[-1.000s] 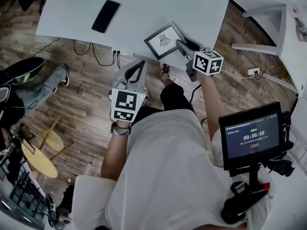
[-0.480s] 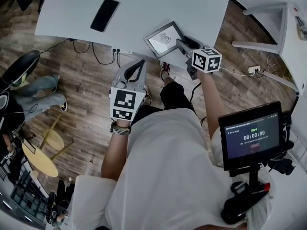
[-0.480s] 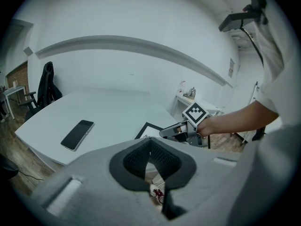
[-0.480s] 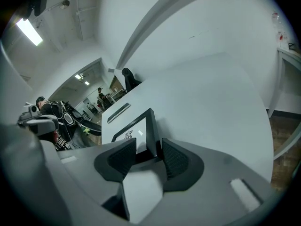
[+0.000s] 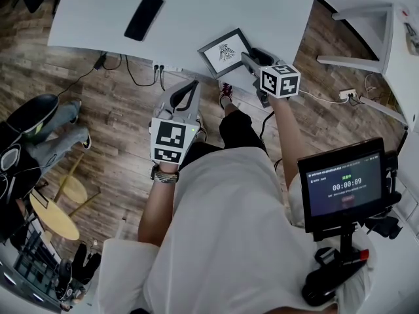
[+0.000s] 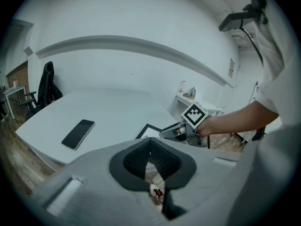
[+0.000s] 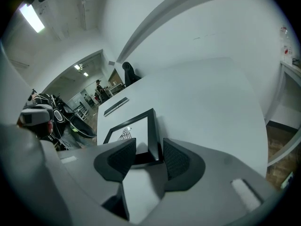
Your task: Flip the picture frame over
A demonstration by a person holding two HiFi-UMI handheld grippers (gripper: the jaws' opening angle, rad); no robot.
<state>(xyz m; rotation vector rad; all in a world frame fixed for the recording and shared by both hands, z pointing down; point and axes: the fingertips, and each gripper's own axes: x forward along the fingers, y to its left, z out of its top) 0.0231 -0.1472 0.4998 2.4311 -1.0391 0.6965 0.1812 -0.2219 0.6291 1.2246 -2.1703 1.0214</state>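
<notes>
A black picture frame (image 5: 224,52) lies face up near the white table's (image 5: 216,2) front edge, with its line drawing showing. In the right gripper view the frame (image 7: 128,132) reaches in between the jaws by its near corner. My right gripper (image 5: 249,61) is at that corner, and its jaws have just been opening. Its pads (image 7: 177,162) stand apart from the frame. My left gripper (image 5: 186,89) hangs over the floor in front of the table. In its own view its jaws (image 6: 149,155) meet at the tips with nothing between them, and the frame (image 6: 146,130) shows beyond.
A black phone (image 5: 144,18) lies on the table at the far left. A screen on a stand (image 5: 344,183) is at my right side. A white side table (image 5: 368,34) stands to the right. A seated person's legs (image 5: 46,126) and cables are on the wood floor at left.
Half a second ago the frame's glass shone pale, as if tilted; the drawing now shows plainly again. The right gripper has rolled slightly. The left gripper has not moved.
</notes>
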